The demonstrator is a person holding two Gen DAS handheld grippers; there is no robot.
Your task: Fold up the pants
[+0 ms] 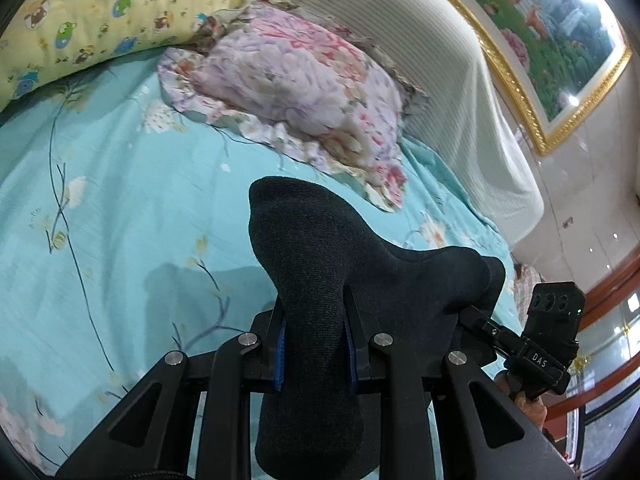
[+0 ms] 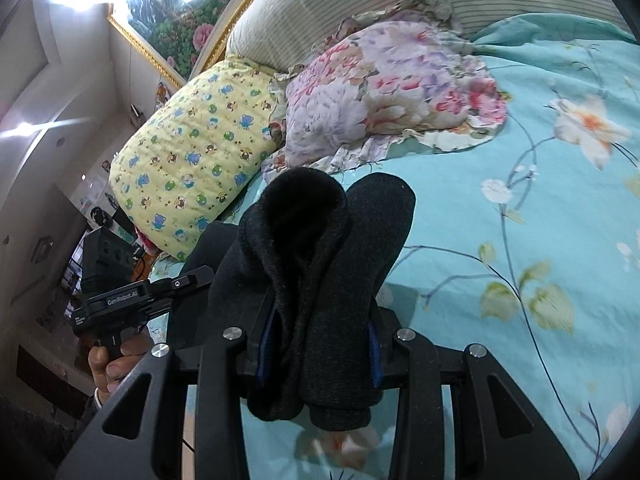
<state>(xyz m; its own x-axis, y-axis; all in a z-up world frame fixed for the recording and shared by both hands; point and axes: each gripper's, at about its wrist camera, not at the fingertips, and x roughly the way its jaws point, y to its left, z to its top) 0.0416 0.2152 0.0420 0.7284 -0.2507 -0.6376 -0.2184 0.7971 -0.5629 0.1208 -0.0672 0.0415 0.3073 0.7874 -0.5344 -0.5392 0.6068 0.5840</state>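
Note:
The pants (image 1: pixel 316 280) are dark charcoal knit fabric, held up above a turquoise floral bedsheet (image 1: pixel 120 200). My left gripper (image 1: pixel 314 344) is shut on a thick fold of the pants, which bulges up past the fingers and stretches right toward the other gripper (image 1: pixel 532 344). In the right wrist view my right gripper (image 2: pixel 318 344) is shut on a bunched, doubled fold of the pants (image 2: pixel 320 272), showing a fuzzy inner side. The left gripper (image 2: pixel 116 300) appears at the left, in a hand. The rest of the pants hangs hidden below.
A pink-and-lilac floral pillow (image 1: pixel 296 96) and a yellow cartoon-print pillow (image 1: pixel 92 16) lie at the head of the bed against a striped padded headboard (image 1: pixel 440 72). A gold-framed landscape painting (image 1: pixel 552 40) hangs on the wall. The bedsheet (image 2: pixel 520 220) spreads out ahead.

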